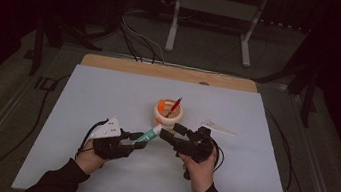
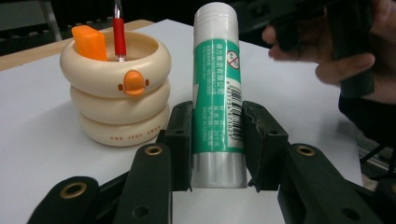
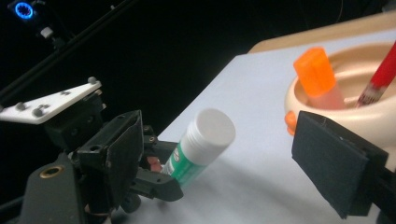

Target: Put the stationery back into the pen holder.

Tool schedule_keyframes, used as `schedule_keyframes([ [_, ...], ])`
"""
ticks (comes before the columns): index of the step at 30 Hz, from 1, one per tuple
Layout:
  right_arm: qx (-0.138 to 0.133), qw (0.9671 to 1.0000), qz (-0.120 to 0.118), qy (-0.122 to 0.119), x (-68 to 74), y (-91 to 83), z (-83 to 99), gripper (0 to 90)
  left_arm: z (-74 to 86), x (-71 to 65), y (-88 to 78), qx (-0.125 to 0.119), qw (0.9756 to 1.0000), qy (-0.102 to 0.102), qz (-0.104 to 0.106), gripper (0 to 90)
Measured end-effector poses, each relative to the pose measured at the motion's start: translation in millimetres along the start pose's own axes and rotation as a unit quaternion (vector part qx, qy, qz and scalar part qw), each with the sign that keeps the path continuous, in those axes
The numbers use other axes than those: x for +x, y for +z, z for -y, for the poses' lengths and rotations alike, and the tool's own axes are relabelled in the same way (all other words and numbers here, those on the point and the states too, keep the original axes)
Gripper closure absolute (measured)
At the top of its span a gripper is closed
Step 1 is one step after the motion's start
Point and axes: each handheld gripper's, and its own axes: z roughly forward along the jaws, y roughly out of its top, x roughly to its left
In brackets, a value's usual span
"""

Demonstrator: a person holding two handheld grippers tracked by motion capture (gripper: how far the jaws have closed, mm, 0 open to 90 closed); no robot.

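Glue stick (image 2: 218, 93) sits pinched in my left gripper (image 2: 218, 144), cap still on; my right gripper (image 1: 173, 133), jaws spread, nears it beside the duck-faced pen holder (image 2: 116, 88) on the bench (image 1: 107, 97).

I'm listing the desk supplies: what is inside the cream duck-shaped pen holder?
In the pen holder stand a red pen and an orange-capped item. Their lower parts and the holder's bottom are hidden by its wall.

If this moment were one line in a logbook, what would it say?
left gripper: clamped on glue stick | right gripper: jaws open, near stick's cap | duck-faced holder: upright behind
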Motion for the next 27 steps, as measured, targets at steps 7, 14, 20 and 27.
schedule_keyframes([
  [7,0.026,0.9969,-0.030,0.067,-4.5,13.8,8.9,29.8,-1.5,-3.4,1.6,-0.008,0.9999,0.007,0.000,66.7],
  [14,0.046,0.9923,-0.040,0.108,-5.5,19.6,11.1,49.1,-1.3,-4.8,3.5,-0.011,0.9999,0.011,0.004,66.6],
  [20,0.057,0.9906,-0.048,0.115,-4.1,20.9,10.7,62.6,0.8,-5.2,6.1,-0.006,0.9998,0.016,0.008,66.6],
  [27,0.065,0.9914,-0.041,0.107,-0.3,20.1,8.7,65.4,2.2,-4.5,7.8,-0.008,0.9997,0.008,0.019,66.6],
])
